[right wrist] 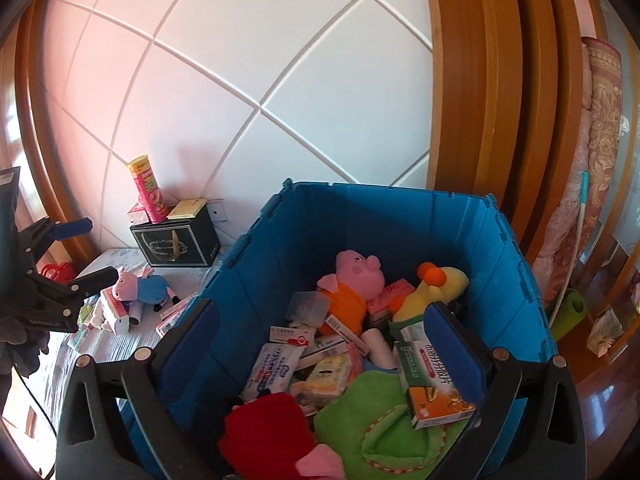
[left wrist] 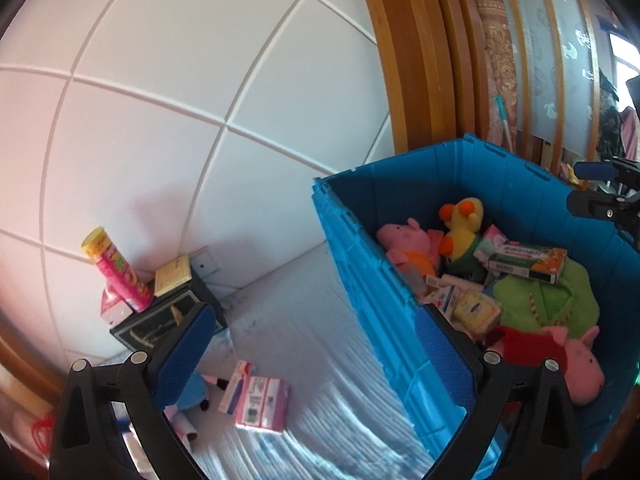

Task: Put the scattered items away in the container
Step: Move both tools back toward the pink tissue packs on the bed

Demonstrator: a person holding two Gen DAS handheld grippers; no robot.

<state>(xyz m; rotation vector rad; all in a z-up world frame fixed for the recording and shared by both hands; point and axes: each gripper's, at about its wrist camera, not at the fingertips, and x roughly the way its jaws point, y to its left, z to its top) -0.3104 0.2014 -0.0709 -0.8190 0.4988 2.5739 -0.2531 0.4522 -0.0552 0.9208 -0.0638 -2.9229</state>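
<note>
Blue bin already holds most toys and boxes. Both the left gripper and right gripper are wide open, holding nothing. A pig plush and pink box lie on the bed beside it; grabbing the slack plush off-centre could let it slip.
</note>
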